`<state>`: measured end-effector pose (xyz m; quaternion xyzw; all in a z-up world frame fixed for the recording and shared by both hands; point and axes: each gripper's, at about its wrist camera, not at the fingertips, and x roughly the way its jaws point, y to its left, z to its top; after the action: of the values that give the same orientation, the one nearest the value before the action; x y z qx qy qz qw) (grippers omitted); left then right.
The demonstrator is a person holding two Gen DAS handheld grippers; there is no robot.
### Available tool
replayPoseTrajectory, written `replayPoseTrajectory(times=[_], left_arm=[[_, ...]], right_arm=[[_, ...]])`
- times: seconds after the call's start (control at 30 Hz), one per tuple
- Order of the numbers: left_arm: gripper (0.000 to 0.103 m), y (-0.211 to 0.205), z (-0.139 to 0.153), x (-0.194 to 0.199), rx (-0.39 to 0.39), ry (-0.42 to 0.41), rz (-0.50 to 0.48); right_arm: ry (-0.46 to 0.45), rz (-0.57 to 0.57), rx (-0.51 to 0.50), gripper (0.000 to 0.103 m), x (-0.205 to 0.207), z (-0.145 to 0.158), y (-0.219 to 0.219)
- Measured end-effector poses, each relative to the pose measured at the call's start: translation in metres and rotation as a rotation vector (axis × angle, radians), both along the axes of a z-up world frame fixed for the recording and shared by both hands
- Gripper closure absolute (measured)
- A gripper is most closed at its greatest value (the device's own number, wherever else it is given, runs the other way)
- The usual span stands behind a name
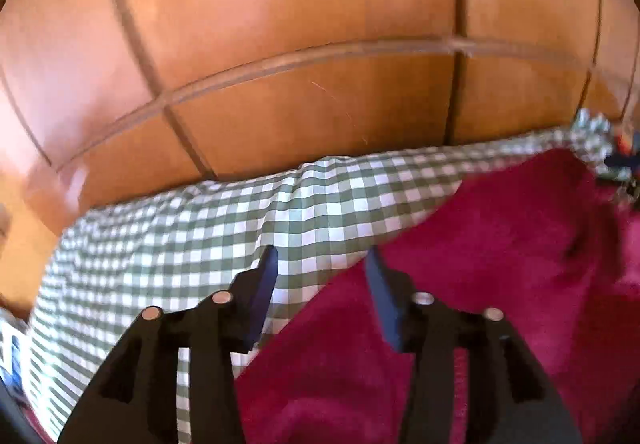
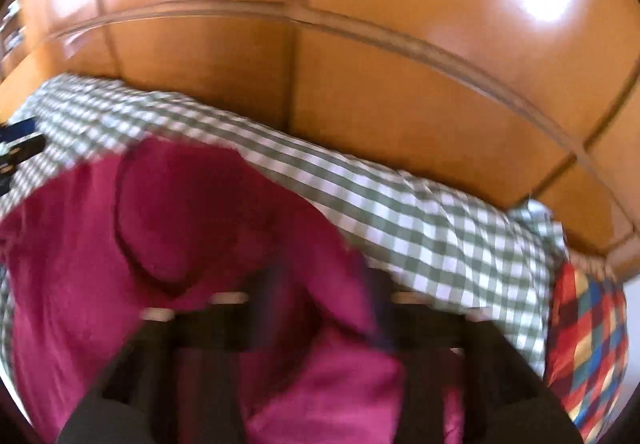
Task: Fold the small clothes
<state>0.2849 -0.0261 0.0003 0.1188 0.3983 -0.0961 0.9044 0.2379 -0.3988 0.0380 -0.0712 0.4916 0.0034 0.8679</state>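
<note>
A magenta fleece garment (image 1: 480, 264) lies on a green-and-white checked cloth (image 1: 200, 228). My left gripper (image 1: 322, 258) hangs open just above the garment's left edge, with nothing between its fingers. In the right wrist view the same garment (image 2: 200, 203) fills the lower left, with a rounded fold across it. My right gripper (image 2: 326, 296) is badly blurred. Its fingers stand apart over a raised fold of the garment, and no pad visibly presses on the fabric.
Glossy wooden panelling (image 1: 320, 103) with dark grooves rises right behind the checked cloth (image 2: 440, 236). A cloth of red, blue and yellow diamonds (image 2: 588, 344) lies at the right edge. A dark gripper part (image 2: 20, 147) shows at the far left.
</note>
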Motion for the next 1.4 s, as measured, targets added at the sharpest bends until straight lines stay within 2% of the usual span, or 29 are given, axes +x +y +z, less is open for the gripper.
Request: replayPoseTrajectory(times=[0.1,0.17,0.3,0.4,0.53,0.57,0.63,0.7,0.77,0.83,0.9,0.97,1.03,1.1,1.2,1.23,1.27,1.3,1.33,1.37,1.4], left_arm=[[0.053,0.021,-0.001,-0.033,-0.046,0.005,-0.003],[0.055,0.037,-0.012,-0.065,-0.084,0.050,-0.019],[0.055,0.071,-0.040,-0.146,-0.233,0.171,-0.090],[0.055,0.085,-0.062,-0.196,-0.352,0.294,-0.125],[0.055,0.084,-0.075,-0.250,-0.440,0.371,-0.176],[0.055,0.078,-0.076,-0.266,-0.443,0.383,-0.204],[0.056,0.070,-0.078,-0.287,-0.399,0.372,-0.235],[0.060,0.065,-0.085,-0.305,-0.401,0.391,-0.256],[0.068,0.057,-0.087,-0.312,-0.395,0.399,-0.250],[0.090,0.049,-0.088,-0.319,-0.361,0.362,-0.247],[0.103,0.044,-0.082,-0.320,-0.353,0.327,-0.247],[0.103,0.049,-0.066,-0.316,-0.367,0.268,-0.243],[0.103,0.063,-0.042,-0.312,-0.420,0.207,-0.242],[0.103,0.079,-0.018,-0.306,-0.459,0.148,-0.233],[0.103,0.095,0.002,-0.296,-0.473,0.101,-0.225],[0.102,0.102,0.000,-0.293,-0.473,0.120,-0.218],[0.094,0.105,-0.007,-0.293,-0.487,0.160,-0.223],[0.069,0.107,-0.014,-0.296,-0.495,0.183,-0.222],[0.049,0.107,-0.025,-0.301,-0.489,0.199,-0.197],[0.047,0.105,-0.036,-0.306,-0.474,0.217,-0.188],[0.047,0.099,-0.050,-0.312,-0.458,0.256,-0.202]], right_arm=[[-0.005,0.003,0.039,0.028,-0.033,0.002,-0.007],[0.012,-0.013,0.084,0.028,-0.062,0.001,-0.014],[0.089,-0.042,0.286,0.028,-0.150,0.004,-0.032],[0.154,-0.046,0.422,0.028,-0.210,0.000,-0.029],[0.247,0.001,0.588,0.028,-0.271,-0.008,-0.008],[0.272,0.038,0.585,0.028,-0.283,-0.010,0.002],[0.303,0.099,0.489,0.028,-0.307,-0.015,0.024],[0.325,0.087,0.516,0.028,-0.317,-0.024,0.028],[0.315,0.062,0.521,0.028,-0.320,-0.029,0.031],[0.271,0.064,0.538,0.031,-0.320,-0.031,0.037],[0.270,0.101,0.440,0.033,-0.315,-0.037,0.050],[0.302,0.127,0.336,0.033,-0.314,-0.048,0.060],[0.316,0.146,0.295,0.035,-0.317,-0.055,0.063],[0.333,0.170,0.300,0.075,-0.322,-0.058,0.068],[0.323,0.212,0.379,0.084,-0.332,-0.048,0.078],[0.316,0.220,0.416,0.084,-0.335,-0.042,0.080],[0.305,0.230,0.468,0.084,-0.340,-0.036,0.081],[0.292,0.241,0.548,0.084,-0.345,-0.026,0.082],[0.291,0.251,0.616,0.084,-0.350,-0.019,0.082],[0.298,0.254,0.667,0.080,-0.352,-0.016,0.080],[0.315,0.238,0.703,0.064,-0.353,-0.017,0.075]])
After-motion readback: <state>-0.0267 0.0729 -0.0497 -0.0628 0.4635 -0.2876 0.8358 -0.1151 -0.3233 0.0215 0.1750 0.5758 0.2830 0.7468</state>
